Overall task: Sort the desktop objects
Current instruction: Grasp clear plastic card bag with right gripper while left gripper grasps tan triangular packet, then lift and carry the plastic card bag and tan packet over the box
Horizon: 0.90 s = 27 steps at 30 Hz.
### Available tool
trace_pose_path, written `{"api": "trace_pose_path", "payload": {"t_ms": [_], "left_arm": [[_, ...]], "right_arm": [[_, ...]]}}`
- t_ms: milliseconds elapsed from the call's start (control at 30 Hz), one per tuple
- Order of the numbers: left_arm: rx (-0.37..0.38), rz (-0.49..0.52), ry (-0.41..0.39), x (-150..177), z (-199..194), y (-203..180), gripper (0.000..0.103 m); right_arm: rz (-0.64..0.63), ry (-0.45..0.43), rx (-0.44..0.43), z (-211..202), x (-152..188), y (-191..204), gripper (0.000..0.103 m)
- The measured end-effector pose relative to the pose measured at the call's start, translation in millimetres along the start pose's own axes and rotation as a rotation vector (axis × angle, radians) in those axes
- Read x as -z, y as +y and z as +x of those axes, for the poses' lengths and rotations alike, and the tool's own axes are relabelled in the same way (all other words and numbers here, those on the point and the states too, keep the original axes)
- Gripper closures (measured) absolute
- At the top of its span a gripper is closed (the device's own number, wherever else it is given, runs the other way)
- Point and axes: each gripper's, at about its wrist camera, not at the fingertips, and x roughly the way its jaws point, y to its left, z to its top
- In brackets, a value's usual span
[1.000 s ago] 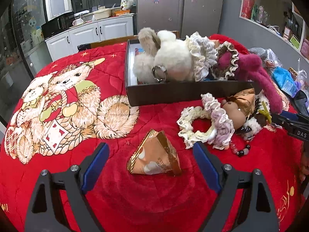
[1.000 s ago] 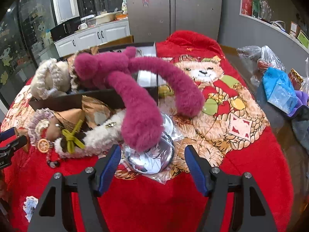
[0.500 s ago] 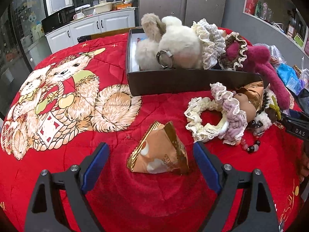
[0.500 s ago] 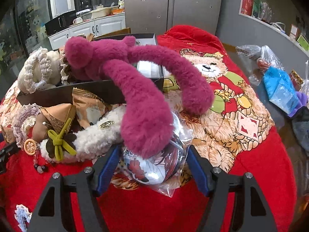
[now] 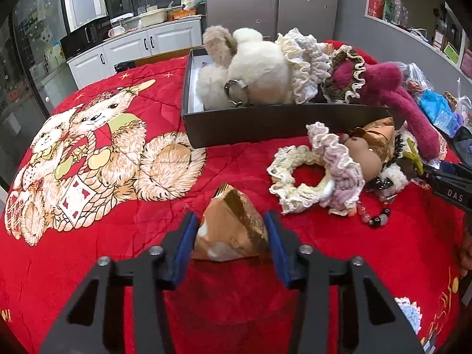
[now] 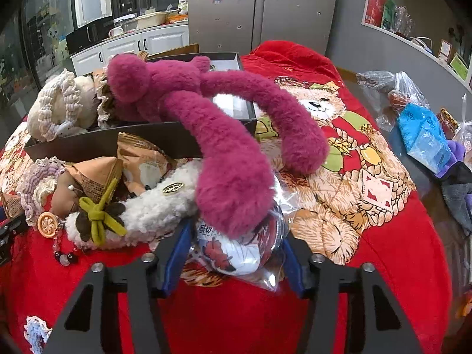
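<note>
Red plush blanket with teddy-bear print covers the whole tabletop; everything you're sorting sits on it.

Black box sits at 12 o'clock in your left view, open top. A cream plush toy with a metal ring fills its left part. A magenta plush toy lies across the box's right end, with its long limbs hanging out over the front wall toward 5 o'clock in the right view.

In front of the box, at 2 o'clock from your left gripper: a loose heap made up of a crocheted ruffle ring, a small brown doll, a white fleece piece with an olive bow and a bead strand.

Left jaws have just been closing and are now narrow, blue pads against both sides of the gold triangular snack packet. The packet is at 6 o'clock, low centre, resting on the blanket, well apart from the box.

Your right gripper has also just been closing. Its jaws sit either side of a clear bagged round item with a red-and-white print, which is tucked under the tip of one magenta limb. The pads touch the bag's plastic; can't tell whether they're pressing on the item itself.

A second gold packet leans against the box front at 10 o'clock in the right view.
</note>
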Motion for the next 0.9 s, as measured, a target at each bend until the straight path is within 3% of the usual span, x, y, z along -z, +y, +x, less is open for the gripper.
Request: {"api": "trace_pose_path", "payload": {"t_ms": [133,333,900], "left_arm": [[0.005,-0.006,0.000,1.3,-2.5,-1.2,0.062],[0.011,-0.006,-0.002,2.2,-8.4,-3.4,0.062],[0.016,-0.003,-0.042,-0.8,-27.1,-4.8,0.062]], "right_arm": [[-0.011,0.005,0.014,-6.3,2.2,4.7,0.052],[0.005,-0.006,0.000,-18.2,0.6,2.5,0.066],[0.021,-0.008,-0.016,-22.2,0.0,-3.5,0.072]]}}
